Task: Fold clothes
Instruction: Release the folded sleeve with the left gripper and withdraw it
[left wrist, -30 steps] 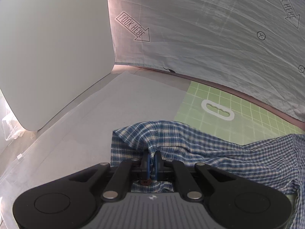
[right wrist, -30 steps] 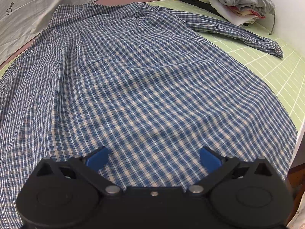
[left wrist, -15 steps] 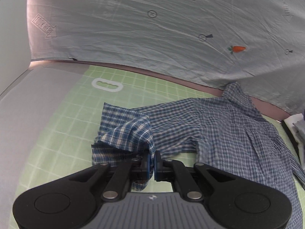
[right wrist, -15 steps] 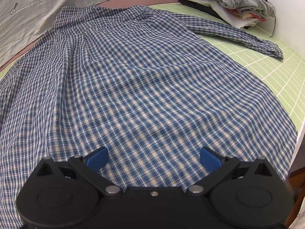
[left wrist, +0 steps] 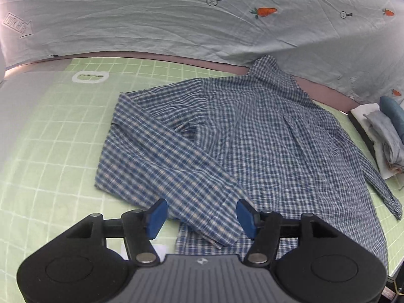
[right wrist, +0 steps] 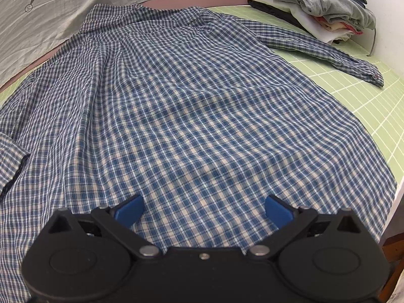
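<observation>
A blue and white checked shirt (left wrist: 272, 136) lies spread on the green grid mat (left wrist: 45, 151), collar toward the far side. Its left sleeve (left wrist: 171, 166) is folded back across the shirt's side, the cuff lying between the blue fingers of my left gripper (left wrist: 200, 217), which is open and holds nothing. In the right wrist view the shirt's back (right wrist: 192, 116) fills the frame, and my right gripper (right wrist: 203, 212) hovers open over its lower hem. The other sleeve (right wrist: 328, 55) stretches out to the right on the mat.
A stack of folded clothes (right wrist: 320, 7) sits at the far right corner, also in the left wrist view as the pile (left wrist: 386, 136). A grey printed sheet (left wrist: 202, 20) hangs behind the mat. The table's right edge (right wrist: 396, 186) runs close to the shirt's hem.
My left gripper carried the sleeve from the left over onto the shirt, then opened and let it go. The right gripper stayed open and nearly still.
</observation>
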Tool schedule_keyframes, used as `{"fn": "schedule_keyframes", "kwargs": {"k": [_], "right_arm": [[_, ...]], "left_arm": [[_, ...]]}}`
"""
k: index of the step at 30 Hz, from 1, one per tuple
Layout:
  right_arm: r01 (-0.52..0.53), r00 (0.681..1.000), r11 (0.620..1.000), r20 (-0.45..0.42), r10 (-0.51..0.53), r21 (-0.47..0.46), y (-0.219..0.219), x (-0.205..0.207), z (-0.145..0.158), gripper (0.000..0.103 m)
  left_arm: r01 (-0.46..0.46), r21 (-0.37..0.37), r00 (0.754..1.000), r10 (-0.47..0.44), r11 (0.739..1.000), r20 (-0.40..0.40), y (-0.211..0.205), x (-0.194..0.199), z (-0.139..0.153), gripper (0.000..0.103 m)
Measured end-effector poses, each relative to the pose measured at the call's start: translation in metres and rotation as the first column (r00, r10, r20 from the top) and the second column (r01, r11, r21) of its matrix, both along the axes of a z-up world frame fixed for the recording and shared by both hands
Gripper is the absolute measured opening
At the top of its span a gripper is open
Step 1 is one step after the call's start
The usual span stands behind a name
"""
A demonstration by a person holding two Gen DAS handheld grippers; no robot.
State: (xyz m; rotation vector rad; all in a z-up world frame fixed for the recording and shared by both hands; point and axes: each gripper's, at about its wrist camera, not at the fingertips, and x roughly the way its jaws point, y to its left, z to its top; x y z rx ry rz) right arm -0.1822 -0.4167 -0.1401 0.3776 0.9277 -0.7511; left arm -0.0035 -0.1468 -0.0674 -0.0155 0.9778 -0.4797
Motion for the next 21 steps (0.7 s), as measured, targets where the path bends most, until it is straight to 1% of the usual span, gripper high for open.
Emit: {"fn": "schedule_keyframes", "kwargs": {"k": [2, 4, 6, 8, 11, 13, 15, 20, 21], "right_arm": [[0.010, 1.000, 0.999, -0.012, -0.010, -0.052, 0.002, 0.002, 0.007, 0.102], [-0.005, 1.000, 0.992, 0.010, 0.006, -0.129, 0.006, 0.007, 0.020, 0.102], [-0.028, 0.998, 0.988, 0.052, 0.037, -0.150, 0.009, 0.017, 0.032, 0.102], [-0.058, 0.993, 0.986, 0.096, 0.074, -0.156, 0.013, 0.031, 0.043, 0.102], [-0.116, 0.982, 0.986, 0.137, 0.132, -0.121, 0.025, 0.060, 0.045, 0.102], [-0.177, 0.974, 0.979, 0.125, 0.189, -0.098, 0.038, 0.080, 0.038, 0.094], [-0.231, 0.964, 0.970, 0.120, 0.239, -0.076, 0.055, 0.093, 0.031, 0.089], [-0.357, 0.921, 0.934, 0.164, 0.354, -0.013, 0.095, 0.110, 0.022, 0.078], [-0.381, 0.911, 0.924, 0.167, 0.376, -0.002, 0.103, 0.113, 0.020, 0.071]], "left_arm": [[-0.053, 0.054, 0.999, 0.054, 0.997, -0.001, 0.008, -0.001, -0.004, 0.066], [-0.098, 0.087, 0.995, 0.100, 0.991, -0.019, 0.019, -0.001, -0.009, 0.075], [-0.142, 0.120, 0.989, 0.147, 0.983, -0.035, 0.030, -0.001, -0.013, 0.075], [-0.159, 0.144, 0.985, 0.167, 0.977, -0.046, 0.036, -0.003, -0.019, 0.076], [-0.185, 0.180, 0.978, 0.198, 0.966, -0.062, 0.044, -0.006, -0.028, 0.077], [-0.189, 0.203, 0.976, 0.207, 0.961, -0.068, 0.049, -0.009, -0.034, 0.077], [-0.187, 0.220, 0.976, 0.207, 0.957, -0.073, 0.052, -0.012, -0.039, 0.077], [-0.173, 0.254, 0.974, 0.204, 0.952, -0.102, 0.058, -0.018, -0.053, 0.077], [-0.168, 0.259, 0.973, 0.203, 0.951, -0.111, 0.059, -0.019, -0.056, 0.077]]}}
